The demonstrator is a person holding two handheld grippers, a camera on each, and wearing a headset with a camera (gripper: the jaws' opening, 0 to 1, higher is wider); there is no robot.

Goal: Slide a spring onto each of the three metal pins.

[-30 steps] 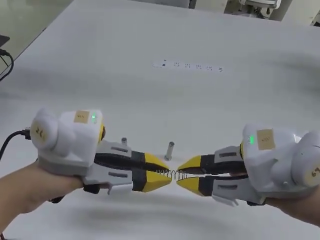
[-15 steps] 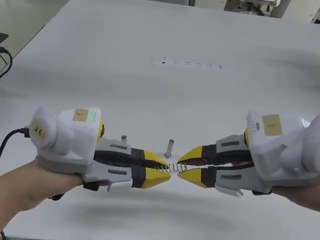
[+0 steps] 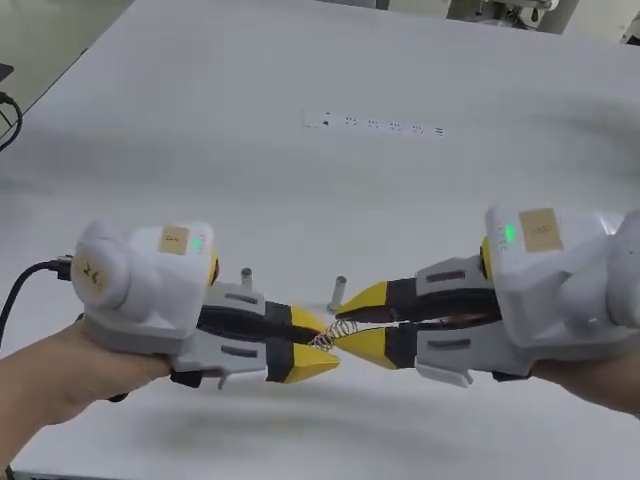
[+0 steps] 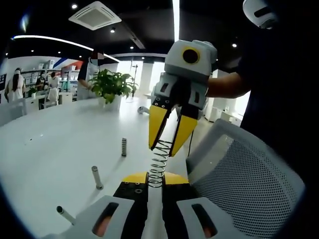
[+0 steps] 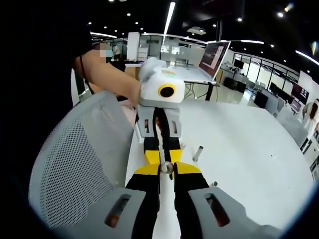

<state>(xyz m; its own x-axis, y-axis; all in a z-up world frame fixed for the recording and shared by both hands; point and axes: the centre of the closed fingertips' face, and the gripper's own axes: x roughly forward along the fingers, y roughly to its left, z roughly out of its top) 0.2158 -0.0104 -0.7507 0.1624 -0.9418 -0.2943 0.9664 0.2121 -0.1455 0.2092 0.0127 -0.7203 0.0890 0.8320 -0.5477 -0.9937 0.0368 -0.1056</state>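
The spring [image 3: 334,333] is thin, shiny bare metal wire. The pin [image 3: 338,291] at its 12 o'clock looks like dull grey metal, though it is small. The left gripper [image 3: 325,344] and right gripper [image 3: 348,333] have smooth white plastic shells and matt yellow jaws. The tabletop [image 3: 250,180] is matt white.

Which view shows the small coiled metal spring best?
Left gripper view: the small coiled metal spring shows side-on, coils distinct, held between two pairs of jaws. The head view has the spring tiny between the yellow jaws. The right gripper view sees it end-on.
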